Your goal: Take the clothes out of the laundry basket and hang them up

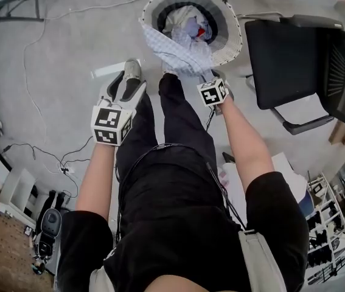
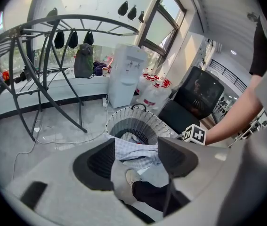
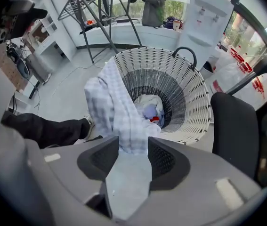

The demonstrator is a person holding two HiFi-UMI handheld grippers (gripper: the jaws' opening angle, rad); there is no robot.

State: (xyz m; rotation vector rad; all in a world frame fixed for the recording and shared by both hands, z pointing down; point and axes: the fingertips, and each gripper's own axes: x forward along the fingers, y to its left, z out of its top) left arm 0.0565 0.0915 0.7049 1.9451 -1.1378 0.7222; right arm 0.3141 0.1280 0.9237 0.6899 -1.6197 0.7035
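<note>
Over basket [image 3: 197, 102] rim, checked shirt [image 3: 112, 102], right gripper [image 3: 133, 144] fingers [image 3: 165, 158] apart

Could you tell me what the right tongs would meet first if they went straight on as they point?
Probably the blue-and-white checked cloth draped over the rim of the white woven laundry basket; it shows between the open right tongs.

A checked shirt [image 1: 181, 55] hangs over the white laundry basket [image 1: 232, 35], more clothes [image 1: 187, 22] inside.
</note>
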